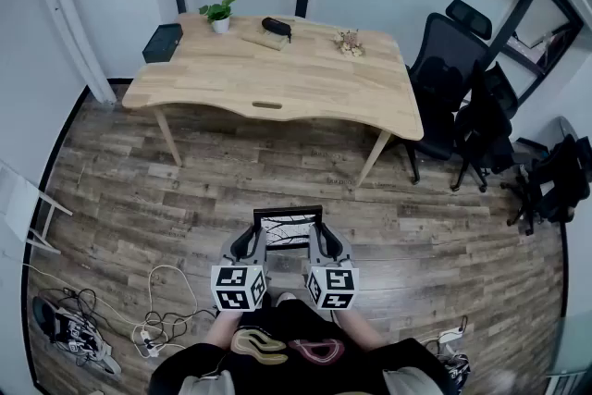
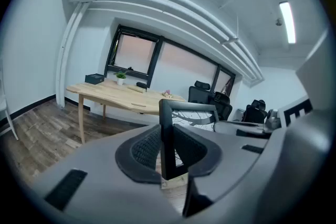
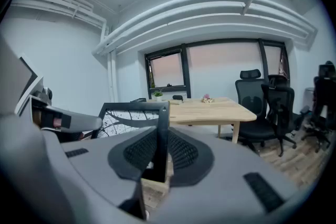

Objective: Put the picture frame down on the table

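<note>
Floor, far left: a tangle of white and black cables (image 1: 153, 328) lies on the wood planks. Only the head view shows it.
Left gripper (image 1: 248, 247): clenched on the frame's left side bar. Its own view shows the ribbed black pads (image 2: 146, 148) pressed against the bar from both sides.
Picture frame: a black rectangular picture frame (image 1: 288, 219) with a black-and-white branch print, held in the air between the two grippers. It is close in front of the person, over the floor and well apart from the table.
Table: a light wooden table (image 1: 277, 83) with splayed legs. The head view shows its top from above, while both gripper views show it nearly edge-on beyond the frame.
Right gripper (image 1: 326, 245): grasping the frame's right side bar, with the pads tight on it in its own view.
Far right: black office chairs (image 1: 453, 83) stand by the table's right end.
</note>
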